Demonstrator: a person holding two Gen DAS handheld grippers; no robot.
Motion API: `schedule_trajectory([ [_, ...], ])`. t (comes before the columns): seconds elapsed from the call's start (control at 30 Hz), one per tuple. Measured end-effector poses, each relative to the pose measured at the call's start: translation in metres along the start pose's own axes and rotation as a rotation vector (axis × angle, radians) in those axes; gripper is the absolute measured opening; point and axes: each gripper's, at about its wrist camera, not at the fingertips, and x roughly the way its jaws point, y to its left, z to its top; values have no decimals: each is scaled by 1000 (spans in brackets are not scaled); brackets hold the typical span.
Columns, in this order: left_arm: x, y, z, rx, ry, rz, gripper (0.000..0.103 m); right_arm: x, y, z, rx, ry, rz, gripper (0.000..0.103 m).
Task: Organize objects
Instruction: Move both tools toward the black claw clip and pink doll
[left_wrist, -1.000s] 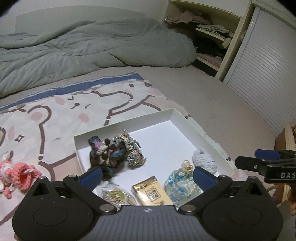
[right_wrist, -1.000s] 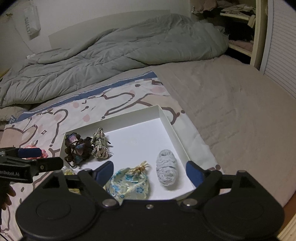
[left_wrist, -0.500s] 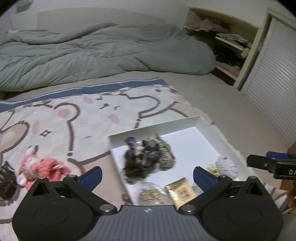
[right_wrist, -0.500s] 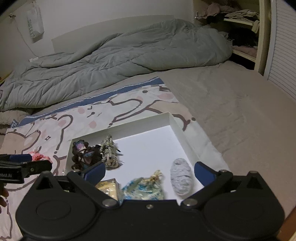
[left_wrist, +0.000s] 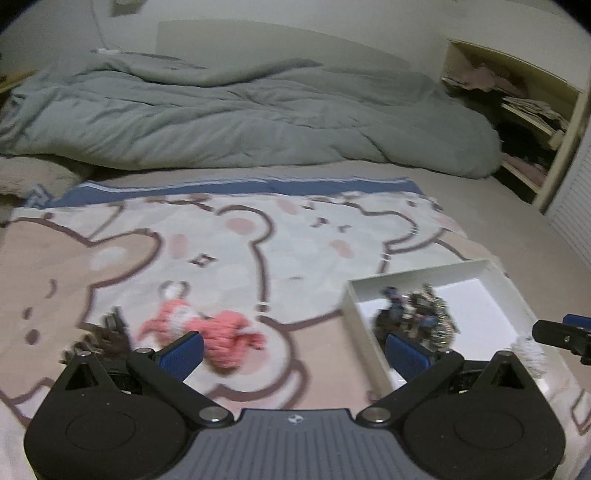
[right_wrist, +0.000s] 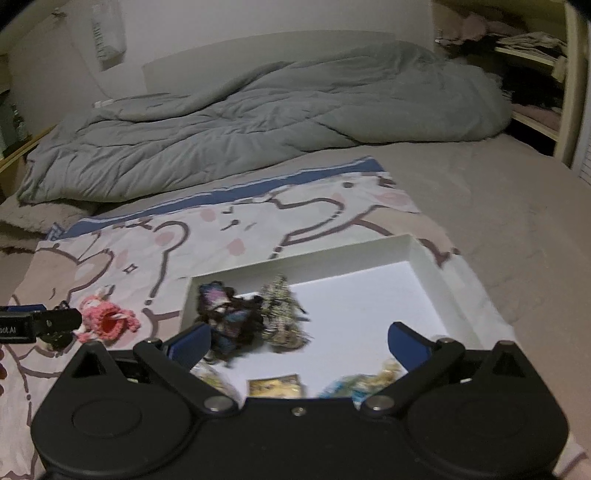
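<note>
Lying on the blanket (left_wrist: 295, 236) left of the box (left_wrist: 360, 332), the pink toy (left_wrist: 207, 332) sits just ahead of the left gripper (left_wrist: 293, 350), whose jaws stand wide and empty. A dark item (left_wrist: 107, 338) lies close beside it; a hasty close could snag both. The right gripper (right_wrist: 299, 341), also wide and empty, hangs over the box, risking a knock to its contents.

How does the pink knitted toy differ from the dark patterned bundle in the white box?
The pink knitted toy lies outside on the cartoon blanket; the dark patterned bundle sits inside the white box. The toy is bright pink and lies alone; the bundle is dark, multicoloured and touches a pale speckled bundle. Both are small soft items, untouched by either hand-held gripper.
</note>
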Motion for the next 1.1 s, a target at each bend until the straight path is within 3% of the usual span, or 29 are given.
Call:
schedule_trajectory([
  [0.4, -16, 61, -2, -24, -43, 97, 103, 20, 66, 7, -103, -33, 136, 103],
  [0.67, -17, 90, -6, -54, -27, 128, 103, 28, 104, 8, -187, -41, 208, 103],
  [1.1, 9, 151, -12, -372, 77, 151, 103, 49, 145, 12, -339, -45, 268, 103],
])
